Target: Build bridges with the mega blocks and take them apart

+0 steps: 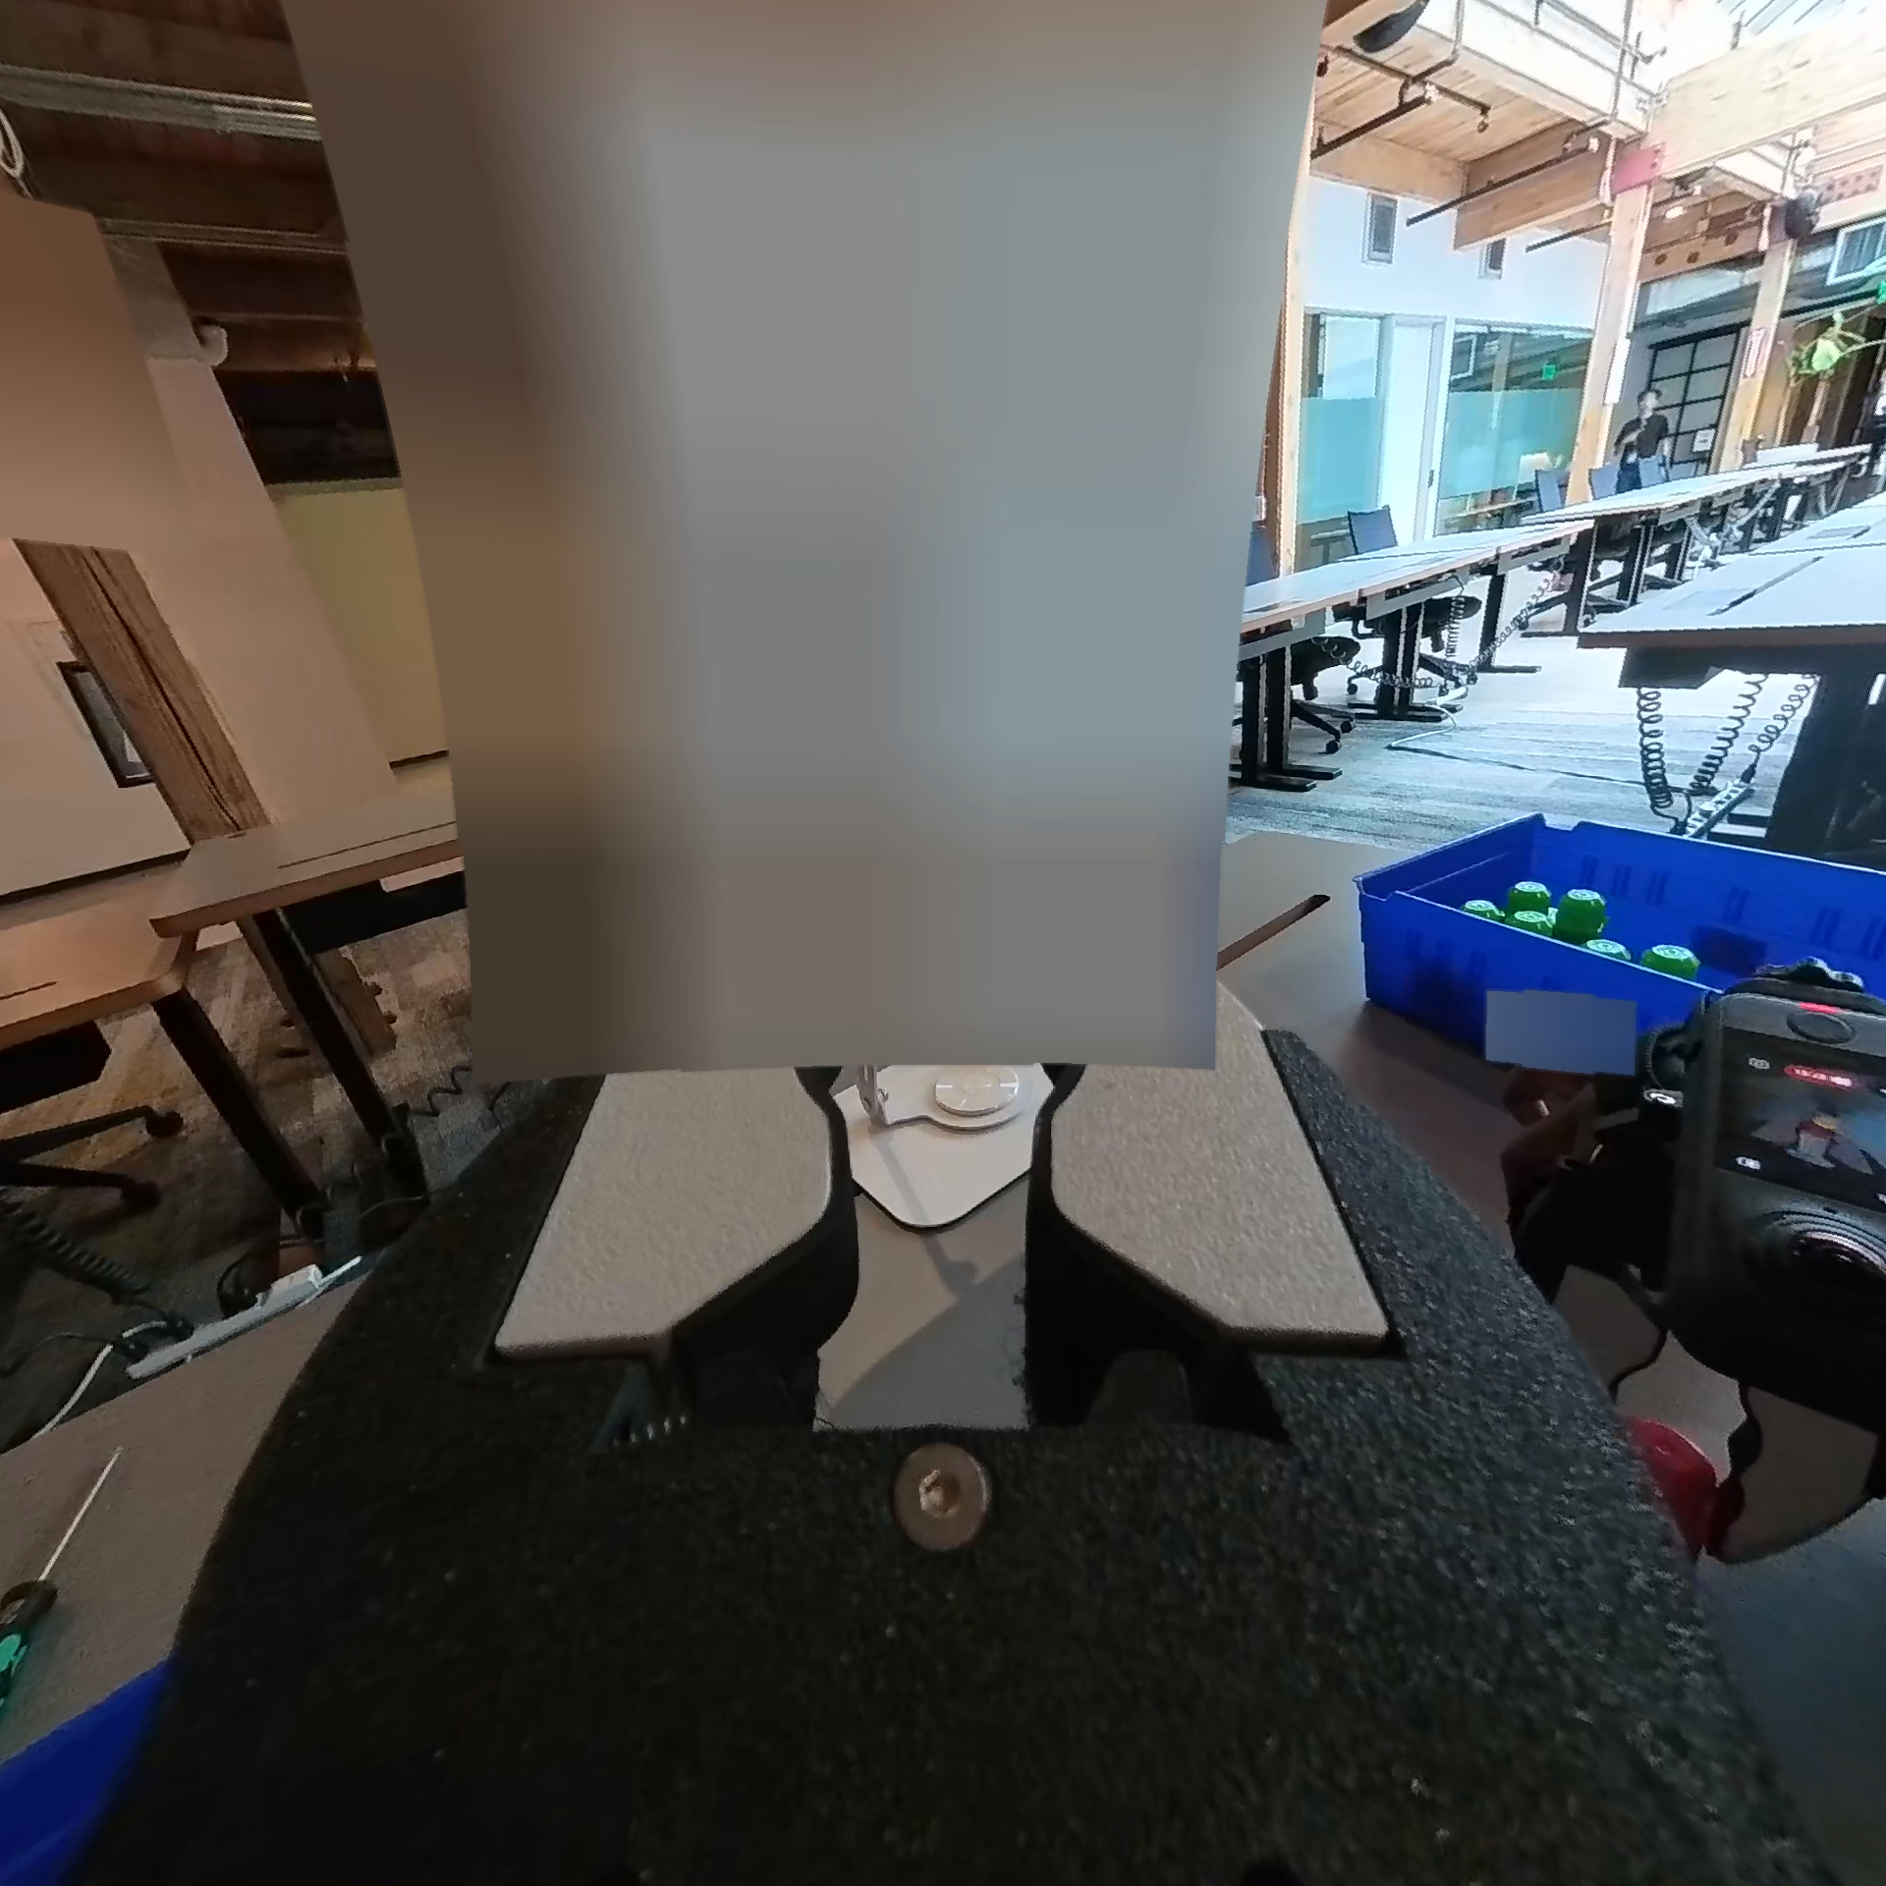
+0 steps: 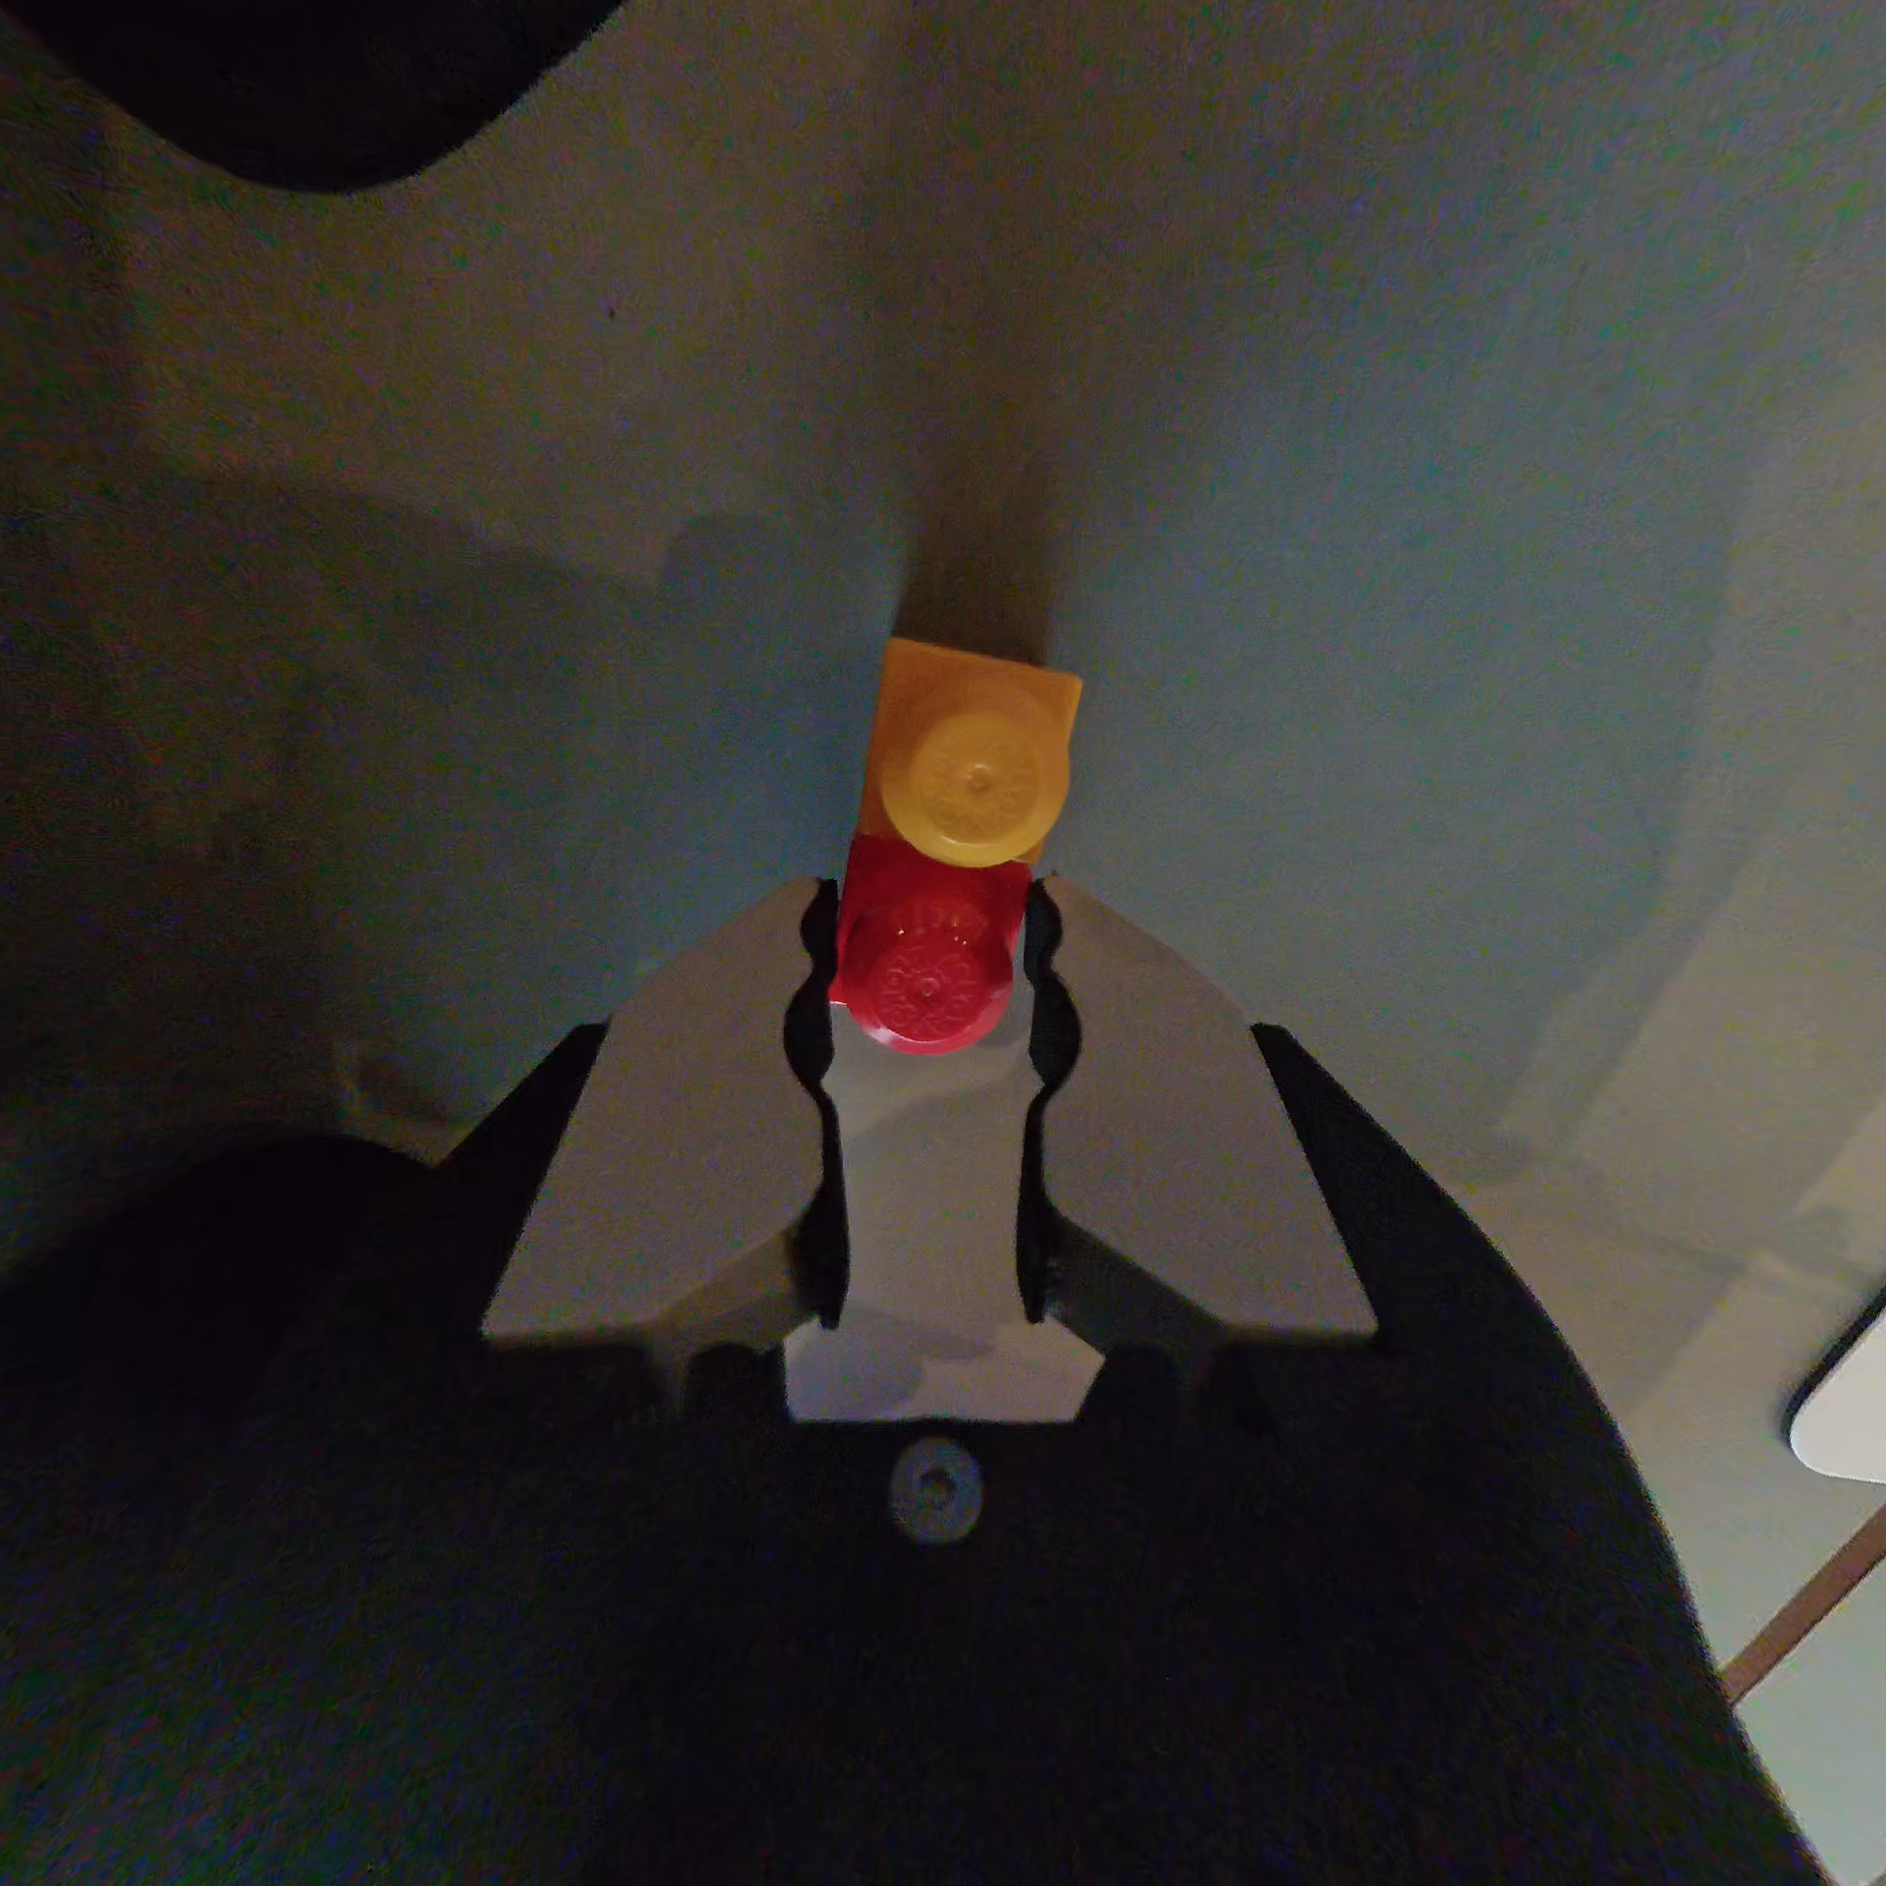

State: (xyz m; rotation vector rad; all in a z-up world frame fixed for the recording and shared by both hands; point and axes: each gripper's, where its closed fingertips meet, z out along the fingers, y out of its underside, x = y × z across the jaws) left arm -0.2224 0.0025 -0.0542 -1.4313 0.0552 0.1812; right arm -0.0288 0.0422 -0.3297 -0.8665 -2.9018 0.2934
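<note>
In the right wrist view my right gripper [image 2: 931, 898] points down at the grey table [image 2: 1429, 510]. Its jaws sit against both sides of a red block [image 2: 924, 970]. An orange block [image 2: 970, 755] stands right beyond the red one, touching it. In the left wrist view my left gripper [image 1: 939, 1092] is level above the table. Its fingers [image 1: 674, 1204] stand about a block's width apart. A blurred patch hides their tips, so I cannot see whether they hold anything. The right gripper's body [image 1: 1776, 1174] shows at the right edge.
A blue bin [image 1: 1449, 949] with several green blocks [image 1: 1561, 913] stands at the back right of the table. A white stand base [image 1: 944, 1143] lies ahead of the left fingers. A screwdriver [image 1: 51, 1551] lies at the near left. Desks and chairs fill the room behind.
</note>
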